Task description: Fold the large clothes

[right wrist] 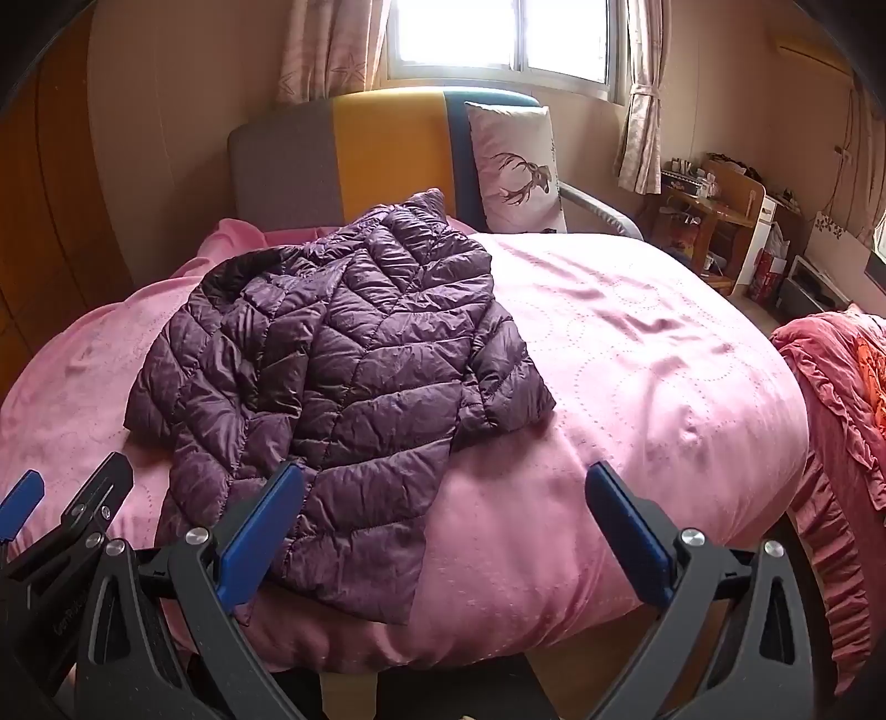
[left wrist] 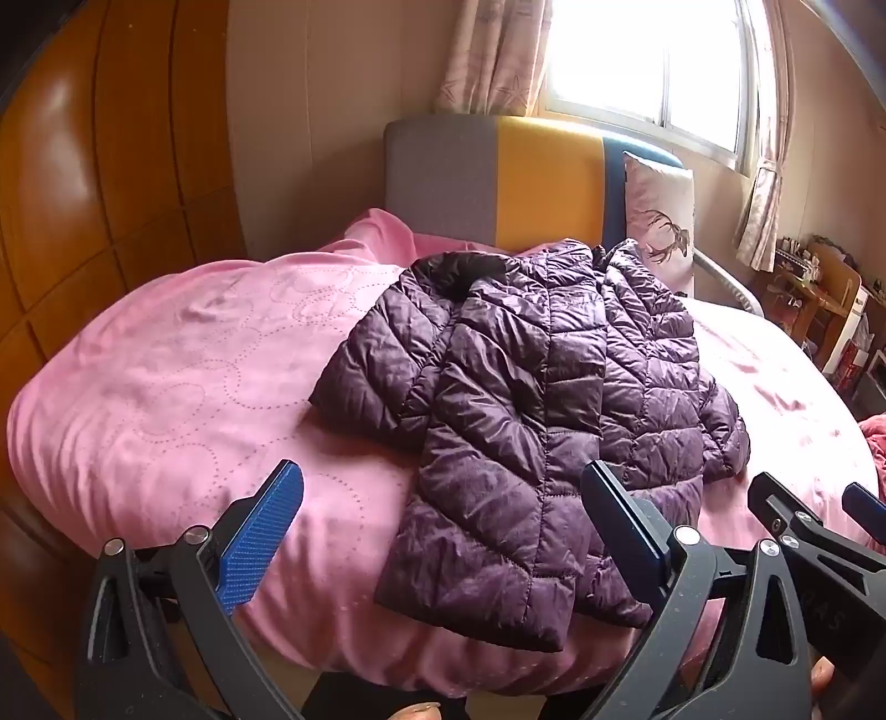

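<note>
A wooden wardrobe (left wrist: pixel 83 221) stood along the left wall, its glossy panels running down to the near end of the bed. The pink bedspread (left wrist: pixel 166 399) covered the mattress, stitched with dotted loops. The left gripper (left wrist: pixel 443 531) hovered above the near end of the bed with its blue-padded fingers (left wrist: pixel 260 543) spread wide and nothing between them; neither pad touched the fabric.

A purple quilted down jacket (left wrist: pixel 526 399) lay on the bedspread, collar toward the headboard (left wrist: pixel 498 183) and hem at the near edge of the bed. Its front panels overlapped and both sleeves were tucked against the body. In the left wrist view the hem sat between the open fingers; in the right wrist view the jacket (right wrist: pixel 343 354) lay left of centre.

The right gripper (right wrist: pixel 443 531) was likewise wide open and held nothing, its left finger (right wrist: pixel 260 537) in front of the jacket's hem and its right over bare bedspread (right wrist: pixel 637 360).

Behind, the headboard showed grey, yellow and blue panels under a bright window (right wrist: pixel 498 39) with patterned curtains. A deer-print pillow (right wrist: pixel 520 171) leaned against its right side. Farther right stood a cluttered wooden desk (right wrist: pixel 714 216), and a red ruffled quilt (right wrist: pixel 841 387) lay beside the bed.
</note>
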Demonstrator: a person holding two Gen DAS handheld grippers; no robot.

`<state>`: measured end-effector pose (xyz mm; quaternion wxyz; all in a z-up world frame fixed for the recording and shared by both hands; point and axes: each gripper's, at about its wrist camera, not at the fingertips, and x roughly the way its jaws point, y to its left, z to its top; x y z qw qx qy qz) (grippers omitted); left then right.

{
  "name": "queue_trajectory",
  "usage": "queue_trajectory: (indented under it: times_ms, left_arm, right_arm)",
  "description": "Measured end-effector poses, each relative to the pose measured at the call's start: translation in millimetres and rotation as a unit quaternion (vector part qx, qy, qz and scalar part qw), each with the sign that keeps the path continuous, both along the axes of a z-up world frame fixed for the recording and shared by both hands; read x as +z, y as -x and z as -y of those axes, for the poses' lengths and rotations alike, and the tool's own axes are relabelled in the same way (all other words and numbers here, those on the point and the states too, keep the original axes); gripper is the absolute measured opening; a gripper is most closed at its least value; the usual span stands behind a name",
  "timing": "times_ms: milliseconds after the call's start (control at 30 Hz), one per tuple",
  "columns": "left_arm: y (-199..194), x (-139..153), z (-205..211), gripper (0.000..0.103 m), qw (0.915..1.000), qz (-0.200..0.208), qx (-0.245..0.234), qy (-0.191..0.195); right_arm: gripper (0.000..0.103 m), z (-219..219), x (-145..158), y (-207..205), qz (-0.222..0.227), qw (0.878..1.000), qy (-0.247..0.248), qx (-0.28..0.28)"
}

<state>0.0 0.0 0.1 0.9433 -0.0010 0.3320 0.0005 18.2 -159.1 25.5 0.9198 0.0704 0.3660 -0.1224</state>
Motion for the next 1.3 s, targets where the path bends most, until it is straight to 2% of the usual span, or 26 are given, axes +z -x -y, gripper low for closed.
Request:
queue_trajectory:
  times_ms: [1300]
  left_arm:
    - [-7.2, -16.8, 0.6, 0.099, 0.9997, -0.022, -0.003, 0.005]
  right_arm:
    - [0.101, 8.9, -15.9, -7.2, -0.017, 1.000, -0.005, -0.007]
